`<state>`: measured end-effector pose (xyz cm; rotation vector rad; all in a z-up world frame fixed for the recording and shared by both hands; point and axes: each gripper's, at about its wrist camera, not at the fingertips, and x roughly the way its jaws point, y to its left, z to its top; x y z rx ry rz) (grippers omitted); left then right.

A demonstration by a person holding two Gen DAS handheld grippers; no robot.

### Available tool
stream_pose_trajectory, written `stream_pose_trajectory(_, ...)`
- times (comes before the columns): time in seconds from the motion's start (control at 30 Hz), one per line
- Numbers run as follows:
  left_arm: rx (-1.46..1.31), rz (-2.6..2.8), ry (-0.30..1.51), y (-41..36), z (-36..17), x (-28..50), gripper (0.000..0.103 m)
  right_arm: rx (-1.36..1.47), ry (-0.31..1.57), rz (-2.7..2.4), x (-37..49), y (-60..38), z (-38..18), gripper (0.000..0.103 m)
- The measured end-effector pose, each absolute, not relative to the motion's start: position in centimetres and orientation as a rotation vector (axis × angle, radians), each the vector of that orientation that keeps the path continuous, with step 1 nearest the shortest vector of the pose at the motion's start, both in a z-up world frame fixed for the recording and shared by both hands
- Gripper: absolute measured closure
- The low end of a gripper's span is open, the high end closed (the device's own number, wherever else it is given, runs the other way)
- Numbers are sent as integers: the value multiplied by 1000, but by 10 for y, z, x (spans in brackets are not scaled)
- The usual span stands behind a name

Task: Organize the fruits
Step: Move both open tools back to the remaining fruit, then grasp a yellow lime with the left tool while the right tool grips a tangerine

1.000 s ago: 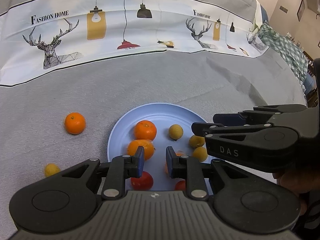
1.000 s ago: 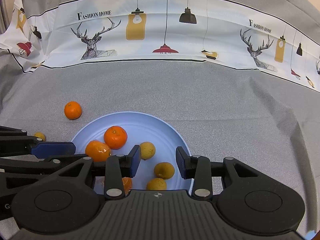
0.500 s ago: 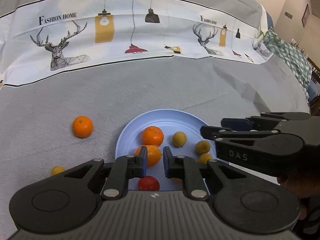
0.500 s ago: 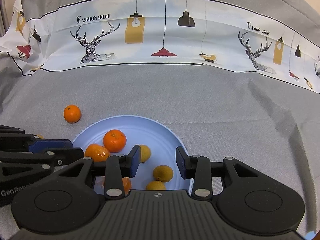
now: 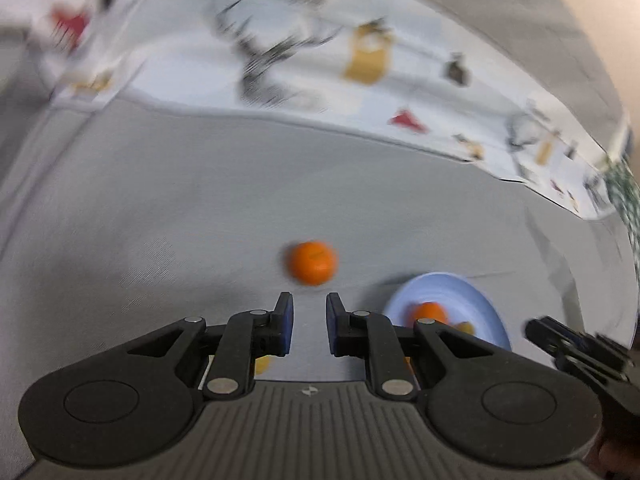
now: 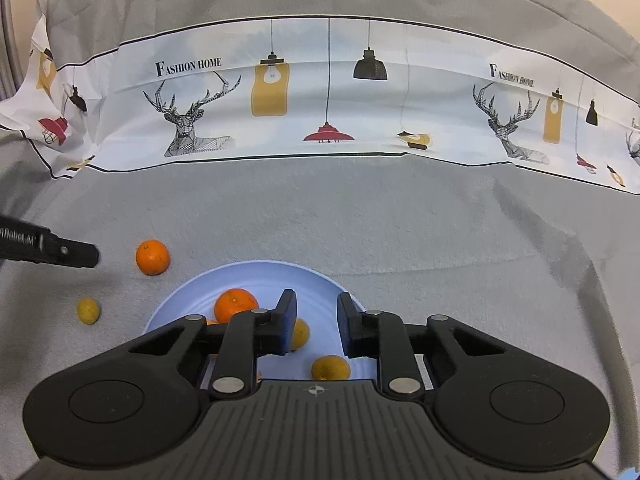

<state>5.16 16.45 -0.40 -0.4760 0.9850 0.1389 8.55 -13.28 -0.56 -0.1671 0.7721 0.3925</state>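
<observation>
Since a second ago the left claw (image 5: 307, 322) has swung away from over the plate (image 5: 472, 300) to the open grey cloth (image 5: 200, 220) on its left, and its view is blurred. Its jaws now stand narrowly apart with nothing between them, and a loose orange (image 5: 312, 262) lies on the cloth just beyond the tips. A small yellow fruit (image 5: 262, 364) peeks out under the left finger.

In the right view, the right claw (image 6: 313, 322) hangs over the near part of the plate (image 6: 256, 276), jaws closing, with bare blue plate showing in the gap and no fruit between the pads. An orange on the plate (image 6: 236, 304) sits left of its left finger; a yellow fruit (image 6: 301, 334) shows just behind that finger, and another (image 6: 331, 368) lies below the gap.

Off the plate, the loose orange (image 6: 152, 257) rests near the plate's far left rim, with a small yellow fruit (image 6: 88, 311) farther left. The left claw's black tip (image 6: 76, 255) points at that orange from the left edge. A printed band (image 6: 320, 92) with deer and lamps crosses the cloth behind.
</observation>
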Motion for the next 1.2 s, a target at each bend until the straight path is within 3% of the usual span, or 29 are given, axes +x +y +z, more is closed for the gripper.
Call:
stream_pose_trajectory(0.07, -489, 162, 1031, 174, -12, 53, 85, -157, 777, 404, 86, -131, -5, 80)
stream_pose_trajectory(0.2, -464, 197, 1045, 178, -15, 54, 75, -142, 773, 426, 86, -121, -4, 80)
stream_pose_trajectory(0.6, -365, 196, 1134, 164, -42, 61, 73, -97, 759, 515, 84, -72, -2, 78)
stream_pose_trajectory(0.8, -337, 166, 1147, 156, -47, 63, 76, -84, 780, 566, 93, -32, -8, 75)
stream_pose_trajectory(1.2, -363, 397, 1078, 196, -35, 47, 77, -145, 821, 560, 123, 39, -36, 52)
